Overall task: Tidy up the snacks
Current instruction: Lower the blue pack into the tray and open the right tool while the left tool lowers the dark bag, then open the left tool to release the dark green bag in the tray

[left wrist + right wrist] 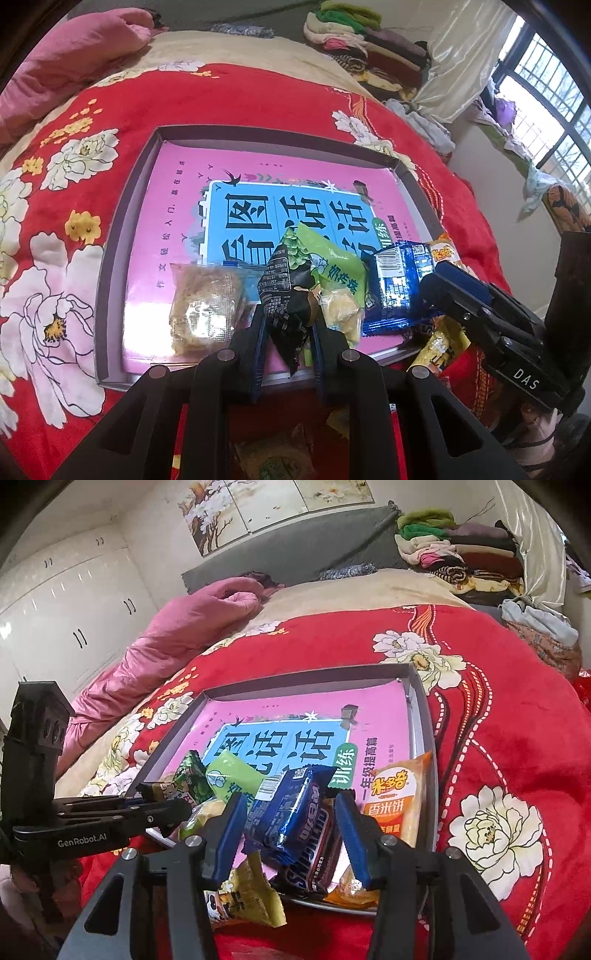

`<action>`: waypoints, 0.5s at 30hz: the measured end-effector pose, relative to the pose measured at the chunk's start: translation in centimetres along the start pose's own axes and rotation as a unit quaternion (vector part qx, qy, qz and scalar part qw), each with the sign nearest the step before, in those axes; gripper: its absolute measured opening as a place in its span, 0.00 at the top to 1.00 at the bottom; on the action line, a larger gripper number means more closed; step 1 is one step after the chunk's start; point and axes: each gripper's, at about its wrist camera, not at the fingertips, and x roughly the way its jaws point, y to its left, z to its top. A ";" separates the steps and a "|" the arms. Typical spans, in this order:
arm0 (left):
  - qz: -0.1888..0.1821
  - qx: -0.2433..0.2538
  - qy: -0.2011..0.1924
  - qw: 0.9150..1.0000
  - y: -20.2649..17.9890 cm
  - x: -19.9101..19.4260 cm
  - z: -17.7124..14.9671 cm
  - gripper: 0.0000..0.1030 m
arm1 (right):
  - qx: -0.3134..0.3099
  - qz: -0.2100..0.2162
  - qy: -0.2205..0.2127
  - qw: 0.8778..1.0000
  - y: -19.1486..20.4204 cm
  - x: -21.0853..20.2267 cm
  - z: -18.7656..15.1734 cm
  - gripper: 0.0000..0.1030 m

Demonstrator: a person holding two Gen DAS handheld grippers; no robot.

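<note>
Left wrist view, left gripper [288, 325] jaws clamped on black-green snack packet [290, 291] over grey tray [110, 295], right gripper [295, 834] jaws apart around blue packet [288, 812], red floral bedspread [498, 738] beneath

Both your grippers are angling downward, side by side.
Your left gripper [288, 325] is pinching its jaws tight on a packet; your right gripper [291, 834] is standing with jaws apart.
</note>
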 end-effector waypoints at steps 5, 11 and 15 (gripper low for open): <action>0.002 0.003 -0.001 1.000 -0.1 -0.3 0.0 0.78 | 0.004 0.000 -0.009 1.000 -0.2 -0.5 0.2 0.51; 0.004 0.006 -0.006 1.000 -0.1 -0.6 0.1 0.73 | 0.011 -0.003 -0.014 1.000 -0.6 -0.8 0.3 0.50; 0.004 0.007 -0.008 1.000 -0.1 -0.8 0.1 0.69 | 0.013 -0.004 -0.017 1.000 -0.7 -1.0 0.4 0.50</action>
